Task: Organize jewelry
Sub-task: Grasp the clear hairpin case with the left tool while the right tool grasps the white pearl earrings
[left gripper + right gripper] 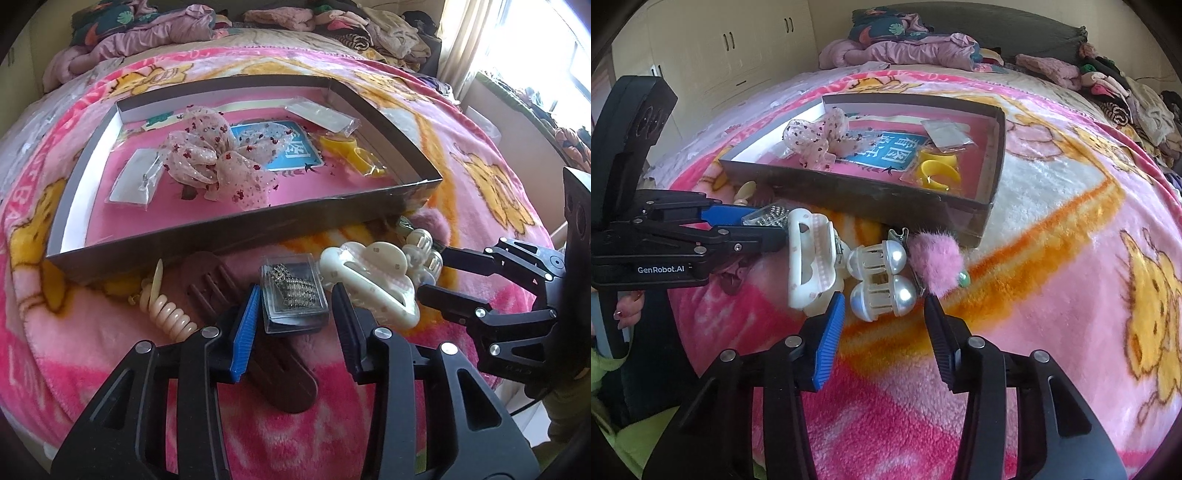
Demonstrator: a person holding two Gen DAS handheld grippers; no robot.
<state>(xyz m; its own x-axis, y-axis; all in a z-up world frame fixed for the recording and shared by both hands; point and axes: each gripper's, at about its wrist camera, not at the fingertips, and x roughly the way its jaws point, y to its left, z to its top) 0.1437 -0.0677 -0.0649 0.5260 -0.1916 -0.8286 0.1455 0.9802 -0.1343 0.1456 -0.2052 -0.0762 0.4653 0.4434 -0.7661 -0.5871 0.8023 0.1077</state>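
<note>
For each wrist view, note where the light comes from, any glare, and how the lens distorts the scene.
Left wrist view: the window at upper right is blown out white; the box edges bow outward. Right wrist view: softer, even light; bright highlights on the pearl clip; the bed curves like a dome, corners vignetted black.

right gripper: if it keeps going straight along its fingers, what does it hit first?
Most likely the pearl-ended hair claw, which sits directly between and just ahead of the right gripper fingertips. The pink fluffy clip lies slightly right of that line. Depth is hard to judge through the fisheye.
</note>
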